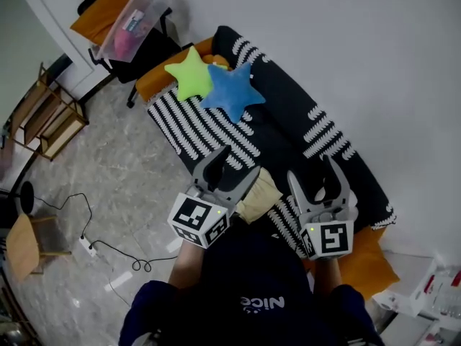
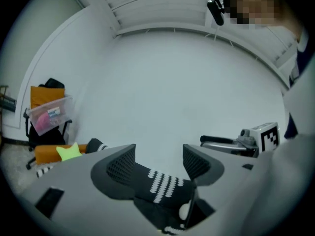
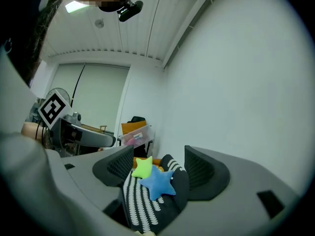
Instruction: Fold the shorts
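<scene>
Left gripper point(image 1: 238, 163): jaws apart, nothing between them, held up and level, aimed at the white wall point(image 2: 187, 92).
Right gripper point(image 1: 313, 170): jaws apart too, holding nothing, up and level, close beside the left one.
Shorts point(image 1: 258, 193): most likely the pale cloth bundle on the near end of the sofa, seen between the two grippers from the head view, partly hidden by the left one, in no grip.
Sofa point(image 1: 288, 132): black cover with white stripe marks, orange showing at both ends.
Stars: green star point(image 1: 189, 74) and blue star point(image 1: 232, 92), touching, at the far end of the sofa.
Clear box point(image 1: 133, 16): tilted on a black chair point(image 1: 155, 49) past the far end of the sofa.
Inside the box: a pink thing point(image 1: 128, 42), too blurry to name.
Floor point(image 1: 122, 186): grey stone look, with a white power strip point(image 1: 88, 246) and a black cord.
</scene>
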